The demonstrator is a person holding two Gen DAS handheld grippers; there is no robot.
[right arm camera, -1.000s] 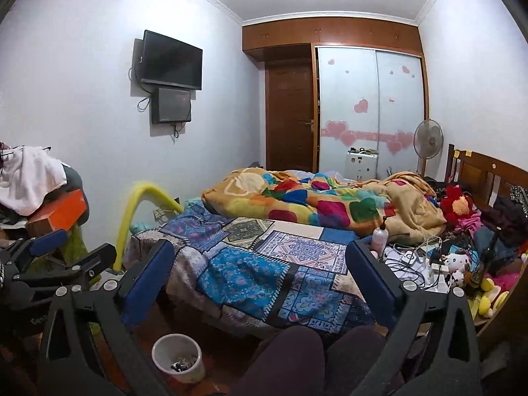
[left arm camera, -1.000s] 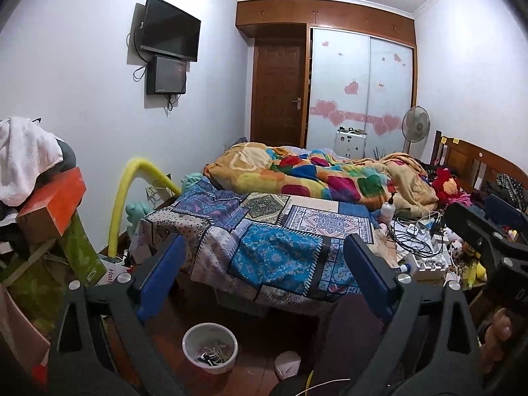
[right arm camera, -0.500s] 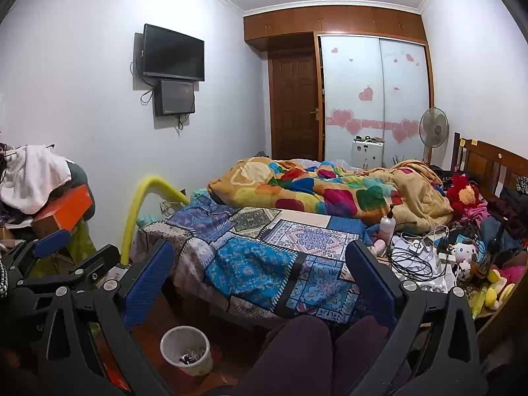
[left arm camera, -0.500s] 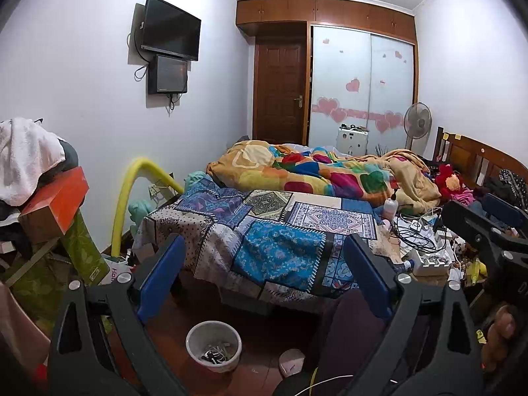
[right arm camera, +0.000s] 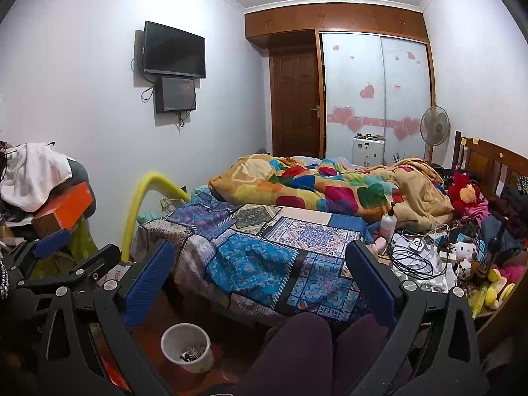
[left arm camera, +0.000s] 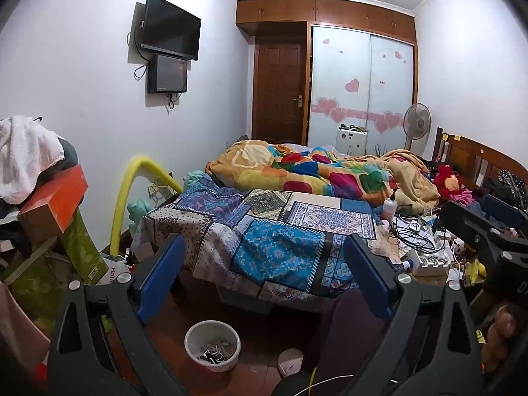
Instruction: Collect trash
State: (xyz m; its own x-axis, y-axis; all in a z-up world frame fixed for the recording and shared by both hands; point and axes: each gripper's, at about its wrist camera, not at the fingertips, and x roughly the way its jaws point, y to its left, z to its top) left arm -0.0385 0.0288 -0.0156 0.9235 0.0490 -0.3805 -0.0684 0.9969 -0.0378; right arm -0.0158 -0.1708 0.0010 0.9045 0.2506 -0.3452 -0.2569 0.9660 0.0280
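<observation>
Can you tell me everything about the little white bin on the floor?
The white bin is a small round tub, likely plastic, with a pale rim, a bit wider at the top. It stands upright and open on the reddish-brown floor near the foot of the bed, apart from it. Inside lies a small heap of dark and light scraps; what they are is unclear. It is mostly empty. Nothing grips it, and neither tool touches it.

We see a big bed with a colourful patchwork cover (left arm camera: 277, 231), white walls (left arm camera: 82, 76), and a brown wooden door (left arm camera: 280, 89).
</observation>
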